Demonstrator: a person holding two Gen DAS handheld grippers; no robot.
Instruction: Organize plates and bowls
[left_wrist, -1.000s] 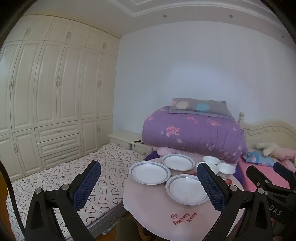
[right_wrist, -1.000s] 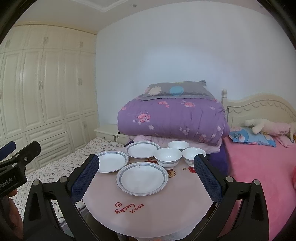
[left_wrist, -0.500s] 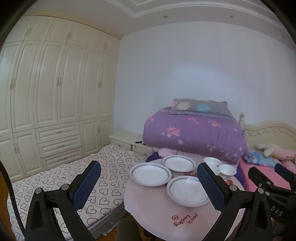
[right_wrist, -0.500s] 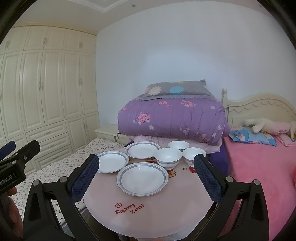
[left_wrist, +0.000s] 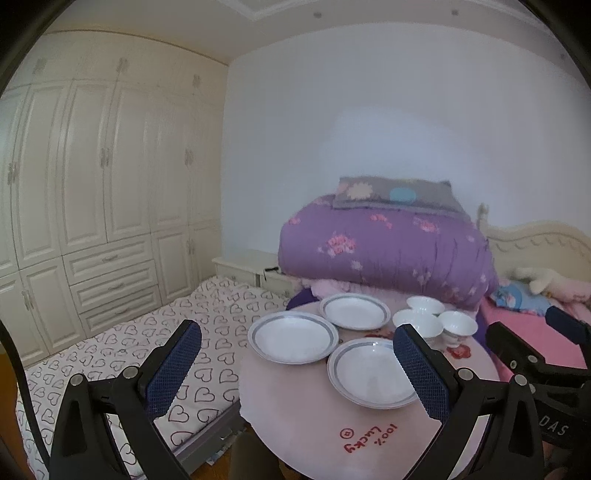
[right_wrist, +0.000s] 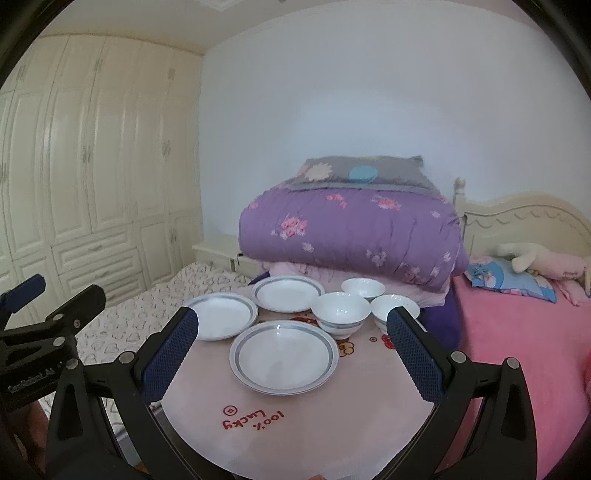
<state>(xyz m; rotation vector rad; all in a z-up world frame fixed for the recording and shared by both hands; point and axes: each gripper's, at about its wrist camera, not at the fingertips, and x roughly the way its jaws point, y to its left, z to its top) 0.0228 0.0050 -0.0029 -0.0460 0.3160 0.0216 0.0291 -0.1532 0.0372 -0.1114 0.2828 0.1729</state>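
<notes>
Holding both tools back from the round table (right_wrist: 332, 435), you have the right gripper (right_wrist: 291, 343) spread wide and empty, its blue pads framing the nearest plate (right_wrist: 283, 356); the left gripper (left_wrist: 295, 362) is just as wide and empty, its pads bracketing the left plate (left_wrist: 292, 336) and the near one. Compared with a second ago, almost nothing on the table has shifted: the views have only drifted slightly and the dishes sit a touch closer, so you are closing in rather than grasping, and I judge the sorting has not begun. Outward from the pads, three rimmed plates lie flat and separate, the far plate (right_wrist: 287, 293) just beside the left one. Three bowls stand upright, mouths up, clustered to the right: the front bowl (right_wrist: 340, 314), the right bowl (right_wrist: 394, 310) and the back bowl (right_wrist: 362, 288), close together. Being round, none of them has a long axis, so any approach angle suits a rim grip. Behind them sits a folded purple quilt (right_wrist: 351, 236).
</notes>
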